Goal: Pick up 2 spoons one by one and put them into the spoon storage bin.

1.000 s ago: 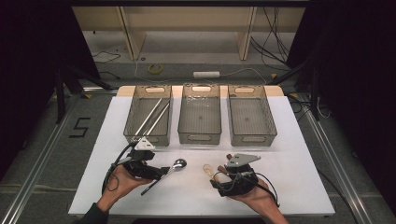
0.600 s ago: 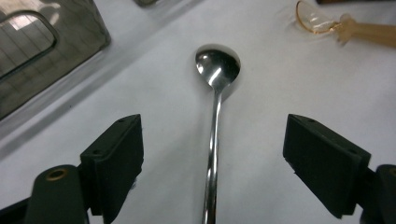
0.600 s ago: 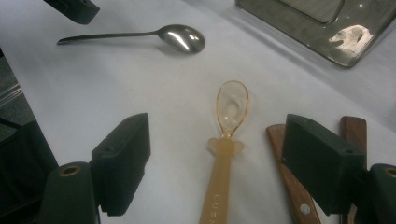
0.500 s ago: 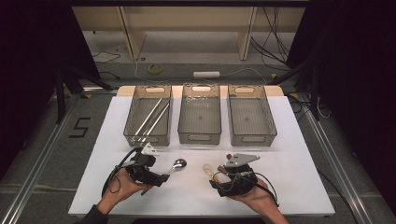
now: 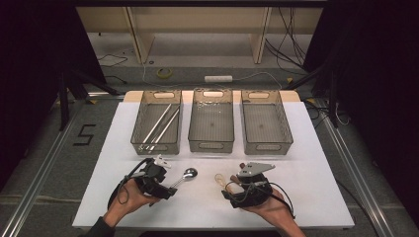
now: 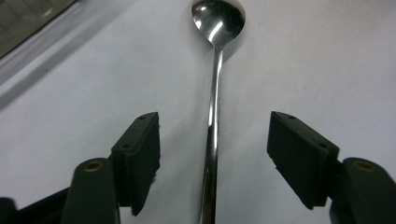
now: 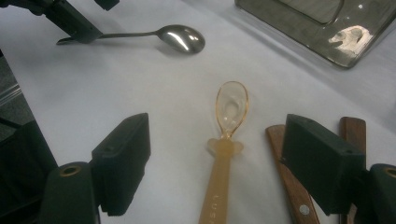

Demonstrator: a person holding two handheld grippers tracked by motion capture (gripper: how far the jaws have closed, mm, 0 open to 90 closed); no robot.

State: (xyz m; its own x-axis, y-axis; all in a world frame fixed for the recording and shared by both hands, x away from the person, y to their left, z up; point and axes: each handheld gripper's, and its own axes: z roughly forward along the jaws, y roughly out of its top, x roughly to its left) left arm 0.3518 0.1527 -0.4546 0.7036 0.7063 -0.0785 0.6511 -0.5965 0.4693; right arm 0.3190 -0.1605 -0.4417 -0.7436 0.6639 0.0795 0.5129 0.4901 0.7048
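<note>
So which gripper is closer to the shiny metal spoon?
Left. The left gripper has its open jaws on either side of the metal spoon's handle. The right gripper is farther off, open around an orange plastic spoon.

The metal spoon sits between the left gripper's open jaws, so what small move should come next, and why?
Probably close the left gripper on the metal spoon. Its handle already lies midway between the open jaws, flat on the white table, with neither jaw touching it, so squeezing should catch it.
</note>
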